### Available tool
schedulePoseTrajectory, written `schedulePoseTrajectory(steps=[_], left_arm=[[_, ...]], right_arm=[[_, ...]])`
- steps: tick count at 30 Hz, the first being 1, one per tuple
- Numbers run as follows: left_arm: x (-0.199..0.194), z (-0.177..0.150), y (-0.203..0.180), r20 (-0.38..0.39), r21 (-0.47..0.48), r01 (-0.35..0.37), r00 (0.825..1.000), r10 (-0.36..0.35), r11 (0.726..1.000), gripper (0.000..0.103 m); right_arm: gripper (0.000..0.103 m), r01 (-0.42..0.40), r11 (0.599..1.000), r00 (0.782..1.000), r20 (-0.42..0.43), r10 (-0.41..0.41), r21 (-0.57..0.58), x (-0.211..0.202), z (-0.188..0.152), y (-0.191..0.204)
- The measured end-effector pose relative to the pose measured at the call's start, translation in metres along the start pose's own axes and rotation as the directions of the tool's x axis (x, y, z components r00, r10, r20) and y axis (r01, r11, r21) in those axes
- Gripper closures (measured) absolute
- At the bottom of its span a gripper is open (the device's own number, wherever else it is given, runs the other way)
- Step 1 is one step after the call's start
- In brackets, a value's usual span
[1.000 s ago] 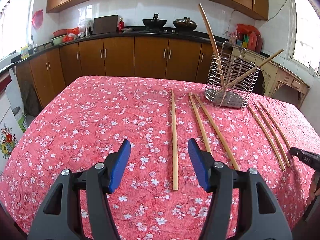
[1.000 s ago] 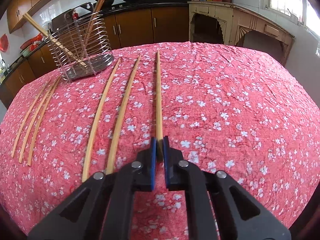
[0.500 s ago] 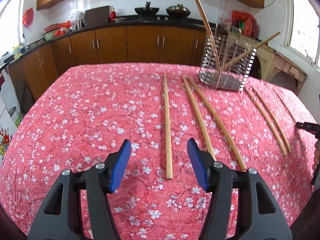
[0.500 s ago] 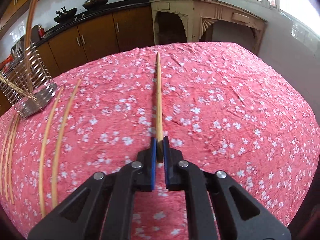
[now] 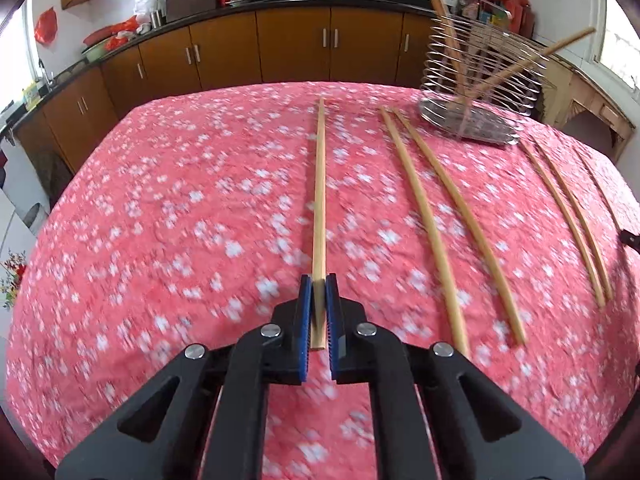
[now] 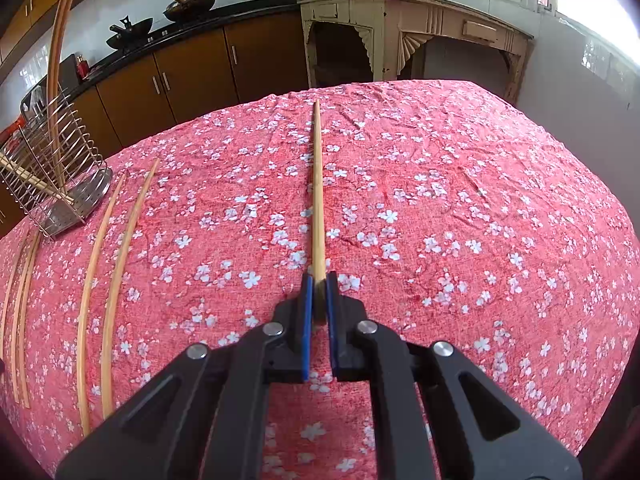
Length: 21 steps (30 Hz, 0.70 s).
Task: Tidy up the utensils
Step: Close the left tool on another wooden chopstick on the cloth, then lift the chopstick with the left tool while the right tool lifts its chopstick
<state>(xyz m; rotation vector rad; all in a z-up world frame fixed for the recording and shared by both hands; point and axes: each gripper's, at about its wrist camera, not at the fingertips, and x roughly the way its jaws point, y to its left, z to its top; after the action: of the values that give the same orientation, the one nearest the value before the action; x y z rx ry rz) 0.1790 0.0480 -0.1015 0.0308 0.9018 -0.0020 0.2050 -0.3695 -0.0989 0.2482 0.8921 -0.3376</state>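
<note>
Long bamboo chopsticks lie on a table with a red flowered cloth (image 5: 168,208). My left gripper (image 5: 319,280) has its jaws closing, and the blue pads press on the near end of one chopstick (image 5: 320,184) that points away from me. My right gripper (image 6: 319,278) is shut on the near end of another chopstick (image 6: 317,184), which also runs straight ahead over the cloth. A wire utensil holder (image 5: 492,128) stands at the far right in the left wrist view and at the far left (image 6: 76,200) in the right wrist view. Chopsticks lean in it.
Two loose chopsticks (image 5: 436,232) lie right of my left gripper, and more (image 5: 568,216) lie further right. In the right wrist view the same pairs (image 6: 112,264) (image 6: 20,300) lie at the left. Brown kitchen cabinets (image 5: 292,48) stand beyond the table's far edge.
My left gripper moved forward and down over the chopstick and its jaws went from wide apart to pressed on it. My right gripper swung right with its chopstick, then held still.
</note>
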Motion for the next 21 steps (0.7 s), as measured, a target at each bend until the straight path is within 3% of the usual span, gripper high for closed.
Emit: schedulePoseTrajectory(steps=[4,11,21], left_arm=[[0.012,0.014,0.02,0.002,-0.028,-0.016,1.0,0.016,0.999,0.096],[0.023,0.024,0.039,0.014,-0.059,0.064,0.998,-0.063,0.996,0.096],[0.014,0.02,0.029,0.019,-0.017,0.052,0.998,-0.051,0.999,0.096]], right_arm=[[0.095,0.003,1.0,1.0,0.0,-0.003,-0.003,0.0,0.0,0.0],[0.095,0.005,1.0,1.0,-0.001,-0.005,-0.005,0.001,0.001,0.001],[0.095,0.008,1.0,1.0,-0.001,-0.008,-0.006,0.001,0.001,0.001]])
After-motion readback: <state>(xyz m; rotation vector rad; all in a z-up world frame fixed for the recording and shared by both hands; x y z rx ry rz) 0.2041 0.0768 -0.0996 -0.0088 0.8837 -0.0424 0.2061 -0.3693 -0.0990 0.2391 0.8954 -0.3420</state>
